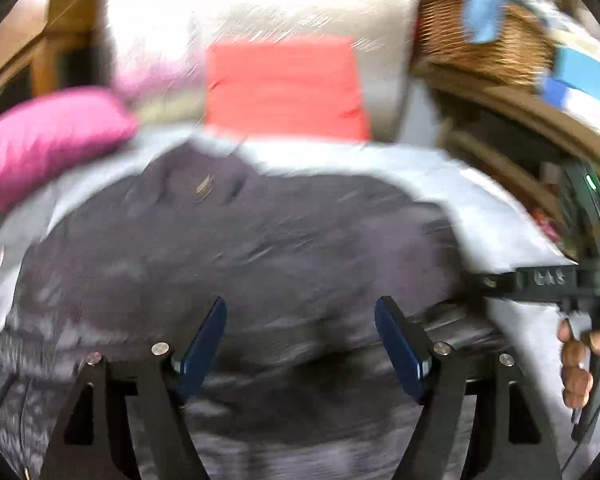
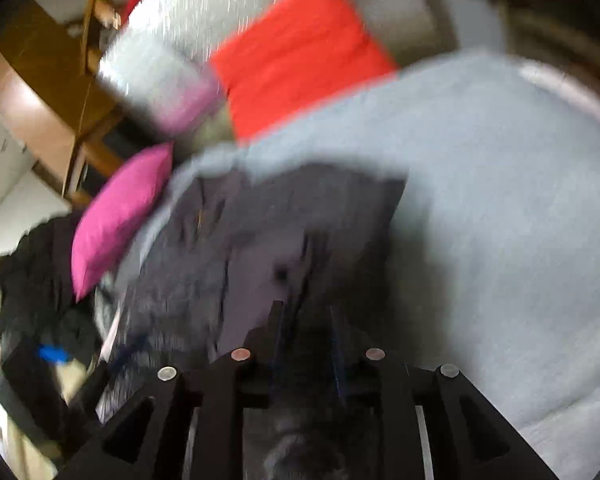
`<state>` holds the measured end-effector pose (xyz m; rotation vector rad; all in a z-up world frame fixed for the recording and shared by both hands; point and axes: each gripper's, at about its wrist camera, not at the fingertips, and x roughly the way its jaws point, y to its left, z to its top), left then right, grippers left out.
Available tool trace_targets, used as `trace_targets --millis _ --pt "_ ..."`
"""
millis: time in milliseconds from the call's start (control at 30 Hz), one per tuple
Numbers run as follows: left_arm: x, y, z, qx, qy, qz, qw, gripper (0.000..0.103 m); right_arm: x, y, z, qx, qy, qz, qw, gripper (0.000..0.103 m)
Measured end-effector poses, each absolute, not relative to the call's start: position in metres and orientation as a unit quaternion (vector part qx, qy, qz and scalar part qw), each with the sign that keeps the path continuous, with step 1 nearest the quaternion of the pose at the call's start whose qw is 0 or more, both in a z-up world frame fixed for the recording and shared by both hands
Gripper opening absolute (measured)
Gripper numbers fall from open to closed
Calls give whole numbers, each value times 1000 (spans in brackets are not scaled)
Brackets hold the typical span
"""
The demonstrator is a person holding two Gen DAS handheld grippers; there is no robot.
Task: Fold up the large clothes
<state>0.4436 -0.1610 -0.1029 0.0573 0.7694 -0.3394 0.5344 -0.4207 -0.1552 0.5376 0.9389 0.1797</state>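
Two grippers hang over our dark jacket (image 1: 260,240), which lies spread on the grey sofa seat (image 2: 500,200). We see the left gripper (image 1: 300,340) wide open, holding nothing. Our right gripper (image 2: 308,328) pinches a fold of the jacket.

Both views motion-blurred, dark garment (image 1: 260,240) cut off below, right tongs (image 2: 306,320) tips smeared into fabric
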Motion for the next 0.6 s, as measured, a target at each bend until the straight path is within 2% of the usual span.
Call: trace_targets --millis 67,133,167,200,233,433,600 --pt "451 -137 -110 -4 416 -151 897 77 532 -433 -164 302 444 69 841 25" --pt "443 -117 -100 -32 409 -150 899 77 523 -436 -150 311 438 50 842 30" --pt "433 -103 -90 -44 400 -153 902 77 513 -433 -134 294 425 47 855 54" --pt "424 -91 -82 -53 393 -157 904 77 502 -431 -123 284 413 46 864 82" --pt "412 -77 -75 -60 386 -160 907 77 490 -429 -113 280 399 48 872 85" --pt "320 29 -55 -76 364 -124 920 81 385 -413 -92 248 382 61 888 85" --pt "242 135 -79 -118 404 -49 906 81 276 -408 -130 259 422 57 867 85"
